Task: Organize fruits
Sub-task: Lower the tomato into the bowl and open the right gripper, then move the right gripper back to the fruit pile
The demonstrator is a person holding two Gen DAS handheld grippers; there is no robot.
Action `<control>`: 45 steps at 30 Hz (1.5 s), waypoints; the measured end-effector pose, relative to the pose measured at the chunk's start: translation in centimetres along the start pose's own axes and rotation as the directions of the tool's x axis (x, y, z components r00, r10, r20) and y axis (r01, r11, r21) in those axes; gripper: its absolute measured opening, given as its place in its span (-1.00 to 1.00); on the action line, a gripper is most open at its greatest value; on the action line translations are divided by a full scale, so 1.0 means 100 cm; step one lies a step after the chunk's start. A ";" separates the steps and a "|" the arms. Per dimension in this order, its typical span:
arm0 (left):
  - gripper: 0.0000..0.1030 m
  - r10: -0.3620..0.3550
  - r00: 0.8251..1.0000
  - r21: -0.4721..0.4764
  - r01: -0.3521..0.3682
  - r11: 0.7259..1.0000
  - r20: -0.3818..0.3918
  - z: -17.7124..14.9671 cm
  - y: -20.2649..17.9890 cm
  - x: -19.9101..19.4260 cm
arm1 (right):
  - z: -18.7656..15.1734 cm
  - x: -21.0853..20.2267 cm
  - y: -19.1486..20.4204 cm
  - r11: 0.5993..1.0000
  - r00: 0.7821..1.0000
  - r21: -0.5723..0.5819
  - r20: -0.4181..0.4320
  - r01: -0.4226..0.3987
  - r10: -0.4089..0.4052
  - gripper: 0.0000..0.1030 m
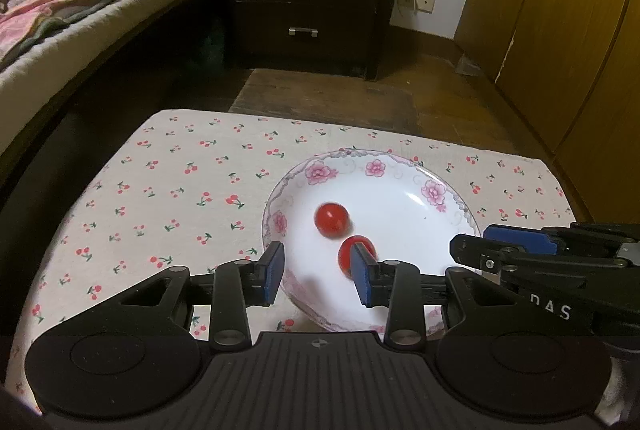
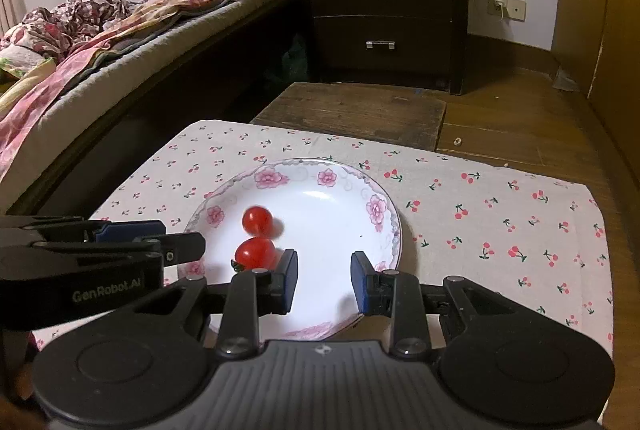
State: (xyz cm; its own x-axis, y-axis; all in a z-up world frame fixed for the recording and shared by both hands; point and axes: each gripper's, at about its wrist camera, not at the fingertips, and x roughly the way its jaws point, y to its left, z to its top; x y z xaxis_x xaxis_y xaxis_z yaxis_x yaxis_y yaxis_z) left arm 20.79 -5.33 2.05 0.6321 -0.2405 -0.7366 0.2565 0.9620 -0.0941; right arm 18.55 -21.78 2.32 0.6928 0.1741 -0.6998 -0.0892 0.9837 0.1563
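Note:
Two red cherry tomatoes lie in a white plate with pink flowers on a cherry-print cloth. The far tomato sits near the plate's middle. The near tomato lies just behind a fingertip in each view. My left gripper is open and empty over the plate's near left rim. My right gripper is open and empty over the plate's near part. Each gripper shows from the side in the other's view, the right one and the left one.
The cherry-print cloth covers a low table. A bed with rumpled bedding runs along the left. A dark nightstand stands behind the table. Wooden cabinets line the right.

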 end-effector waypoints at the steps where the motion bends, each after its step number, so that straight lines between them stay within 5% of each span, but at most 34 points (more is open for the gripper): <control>1: -0.12 0.000 1.000 -0.001 0.000 1.000 0.001 -0.001 0.001 -0.001 | 0.000 -0.002 0.001 1.000 1.000 -0.002 0.002 0.000 0.000 -0.41; 14: -0.11 0.002 1.000 -0.009 -0.002 1.000 0.004 -0.010 0.009 -0.017 | -0.013 -0.021 0.016 1.000 1.000 -0.001 0.000 -0.015 0.015 -0.41; 45: -0.07 -0.022 0.996 -0.076 0.015 0.997 -0.085 -0.090 0.028 -0.068 | -0.080 -0.058 0.046 0.999 0.995 0.017 -0.088 -0.049 0.051 -0.41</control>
State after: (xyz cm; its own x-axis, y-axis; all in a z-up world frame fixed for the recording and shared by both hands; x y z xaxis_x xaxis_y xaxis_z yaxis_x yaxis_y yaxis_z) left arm 10.63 0.21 0.78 0.5621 -0.2497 -0.7884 0.2097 0.9652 -0.1562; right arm 8.37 -17.87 1.53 0.6215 0.2270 -0.7498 -0.1109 0.9730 0.2026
